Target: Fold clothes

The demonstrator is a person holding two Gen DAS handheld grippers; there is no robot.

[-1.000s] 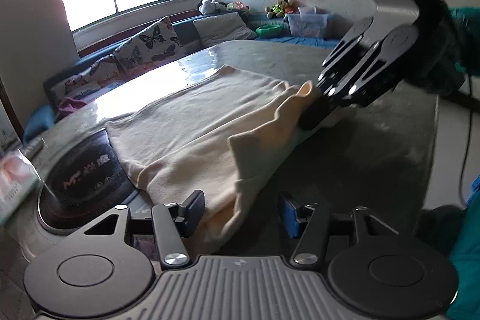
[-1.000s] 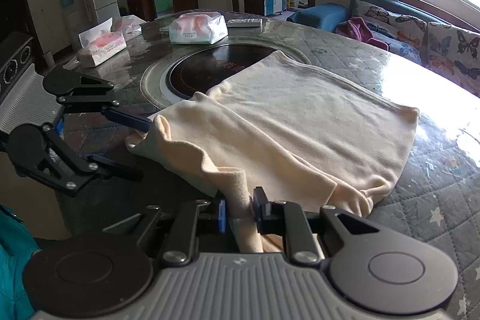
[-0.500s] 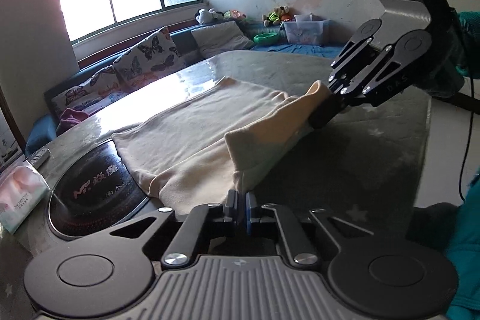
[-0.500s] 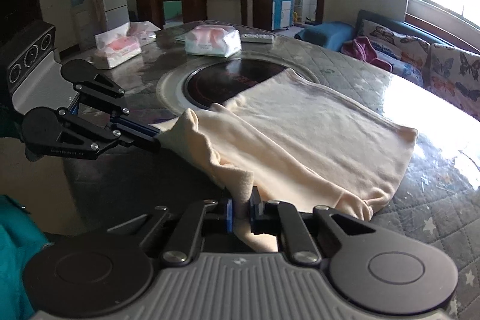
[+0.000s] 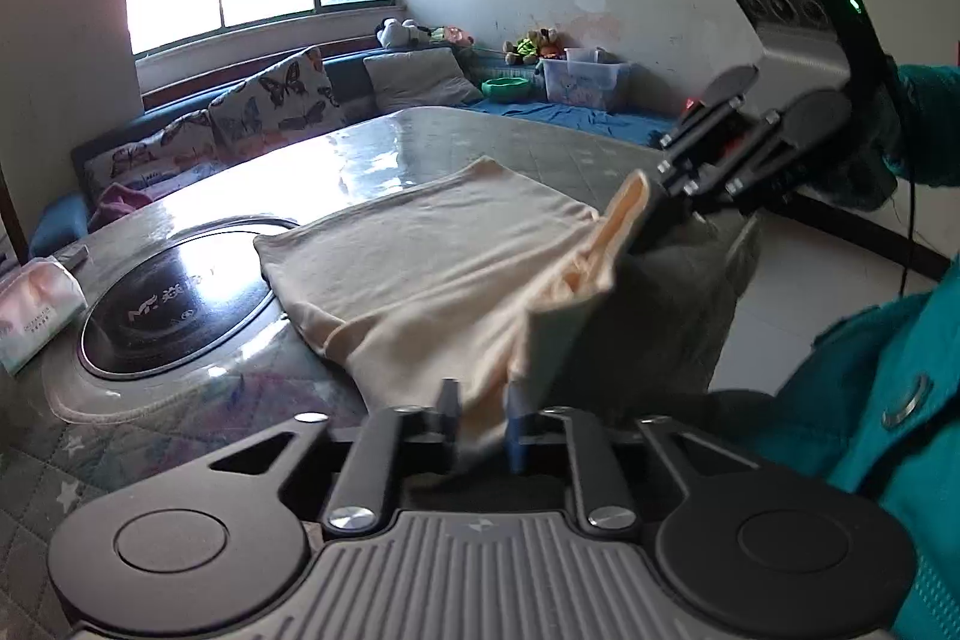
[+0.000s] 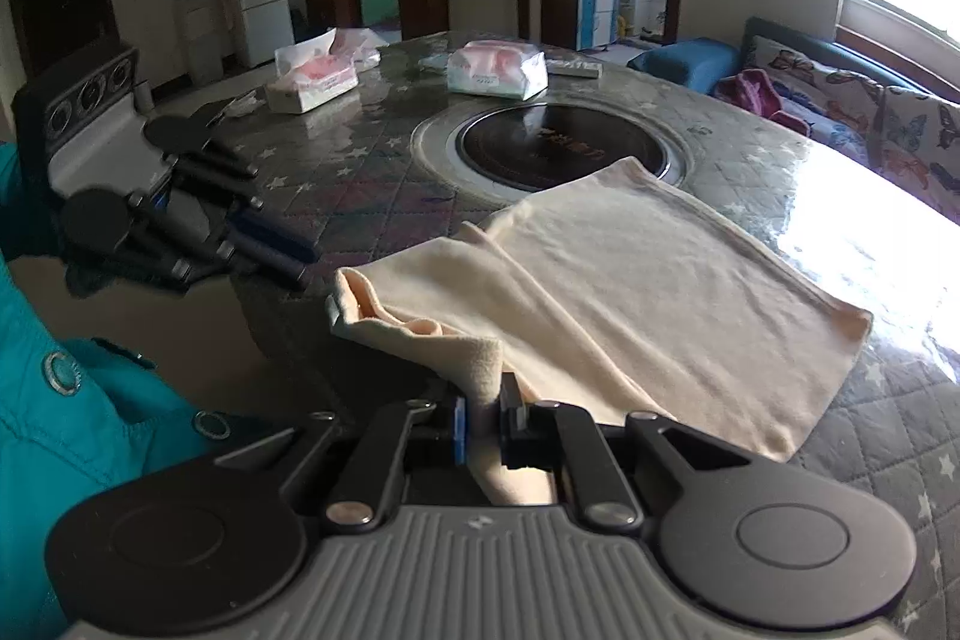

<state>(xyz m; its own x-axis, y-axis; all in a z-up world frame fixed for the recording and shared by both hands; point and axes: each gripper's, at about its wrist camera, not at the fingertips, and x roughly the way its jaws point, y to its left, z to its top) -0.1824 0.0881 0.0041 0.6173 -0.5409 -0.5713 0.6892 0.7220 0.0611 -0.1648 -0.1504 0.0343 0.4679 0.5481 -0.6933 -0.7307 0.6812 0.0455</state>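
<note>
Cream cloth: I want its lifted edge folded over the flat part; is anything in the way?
Nothing visible: the flat part of the cream cloth is bare, and the white tissue packs sit beyond the round black hotplate.

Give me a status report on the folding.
Right gripper shut on cream garment, near edge. Left gripper open, just off its corner. Tissue packs well clear.

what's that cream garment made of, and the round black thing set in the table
Cream garment: soft matte knit, probably cotton jersey; it drapes limply and bunches where the right gripper pinches it. Round black inset: glossy, likely glass-ceramic, like an induction hob; it mirrors window light.
</note>
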